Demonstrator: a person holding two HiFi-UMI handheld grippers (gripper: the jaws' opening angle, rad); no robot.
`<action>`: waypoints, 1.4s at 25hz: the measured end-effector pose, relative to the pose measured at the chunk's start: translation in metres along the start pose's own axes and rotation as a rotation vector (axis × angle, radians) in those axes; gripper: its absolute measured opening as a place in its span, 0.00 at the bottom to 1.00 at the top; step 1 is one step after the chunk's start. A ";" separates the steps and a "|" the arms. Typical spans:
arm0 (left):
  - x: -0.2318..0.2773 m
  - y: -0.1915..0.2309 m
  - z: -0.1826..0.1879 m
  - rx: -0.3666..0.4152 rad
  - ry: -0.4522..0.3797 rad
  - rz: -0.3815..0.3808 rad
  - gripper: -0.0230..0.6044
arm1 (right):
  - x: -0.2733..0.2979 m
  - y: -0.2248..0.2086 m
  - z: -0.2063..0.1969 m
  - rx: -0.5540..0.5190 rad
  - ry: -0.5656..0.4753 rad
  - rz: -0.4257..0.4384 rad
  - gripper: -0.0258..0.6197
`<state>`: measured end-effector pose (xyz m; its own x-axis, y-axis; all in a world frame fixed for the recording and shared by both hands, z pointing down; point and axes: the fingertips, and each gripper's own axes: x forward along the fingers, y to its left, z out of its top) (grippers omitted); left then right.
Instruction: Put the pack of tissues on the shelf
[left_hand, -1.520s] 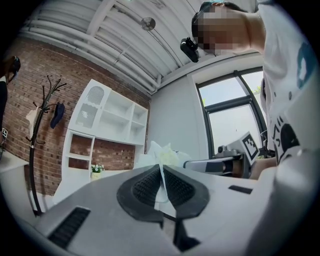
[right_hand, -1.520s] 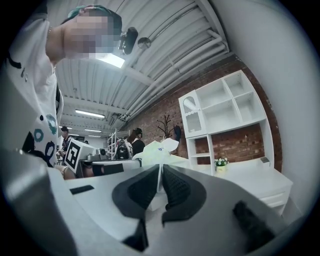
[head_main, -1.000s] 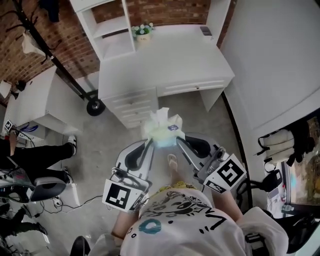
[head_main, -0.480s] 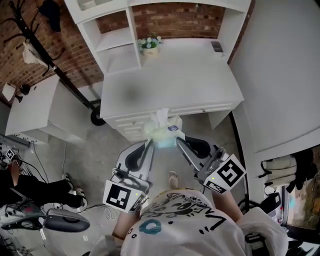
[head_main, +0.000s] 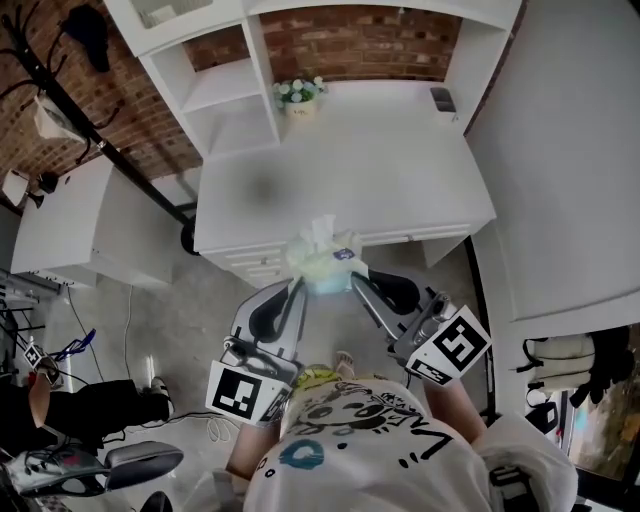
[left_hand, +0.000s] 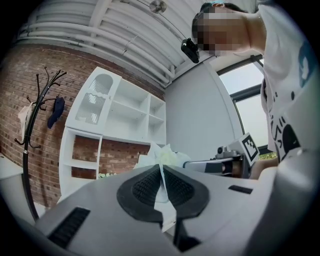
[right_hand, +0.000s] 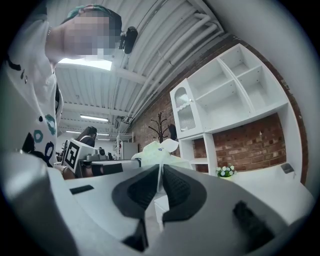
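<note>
The pack of tissues (head_main: 322, 258), pale green and white with a tissue sticking out on top, hangs in the air between my two grippers, over the front edge of the white desk (head_main: 400, 170). My left gripper (head_main: 298, 284) is shut on the left edge of its wrapper and my right gripper (head_main: 352, 281) on the right edge. In the left gripper view the pads (left_hand: 145, 186) pinch a thin flap of wrapper, with the pack (left_hand: 162, 156) just beyond. The right gripper view shows the same pinch, with the pack (right_hand: 159, 149) ahead. The white shelf unit (head_main: 225, 85) stands at the desk's back left.
A small pot of flowers (head_main: 299, 93) and a small dark object (head_main: 441, 98) sit at the back of the desk. A black coat rack (head_main: 95, 120) and a low white cabinet (head_main: 75, 220) stand left. A seated person's legs (head_main: 90, 410) and a chair (head_main: 130, 460) are at lower left.
Both grippers have carried the pack forward together. The desk and shelf unit have come nearer, and the pack has gone from over the floor to over the desk's front edge.
</note>
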<state>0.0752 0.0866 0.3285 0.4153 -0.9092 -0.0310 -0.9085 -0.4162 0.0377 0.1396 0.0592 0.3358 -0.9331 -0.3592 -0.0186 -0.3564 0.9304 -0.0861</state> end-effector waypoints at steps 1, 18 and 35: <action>0.003 0.003 -0.001 -0.001 0.002 0.001 0.07 | 0.002 -0.003 -0.001 0.002 0.001 0.002 0.09; 0.079 0.102 0.002 -0.021 -0.014 -0.015 0.07 | 0.096 -0.084 0.006 -0.005 -0.001 -0.024 0.09; 0.127 0.255 0.020 -0.017 -0.014 -0.014 0.07 | 0.247 -0.140 0.021 -0.005 -0.004 -0.020 0.09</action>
<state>-0.1050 -0.1351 0.3145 0.4275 -0.9028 -0.0459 -0.9014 -0.4296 0.0539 -0.0403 -0.1612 0.3228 -0.9255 -0.3781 -0.0210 -0.3754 0.9233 -0.0812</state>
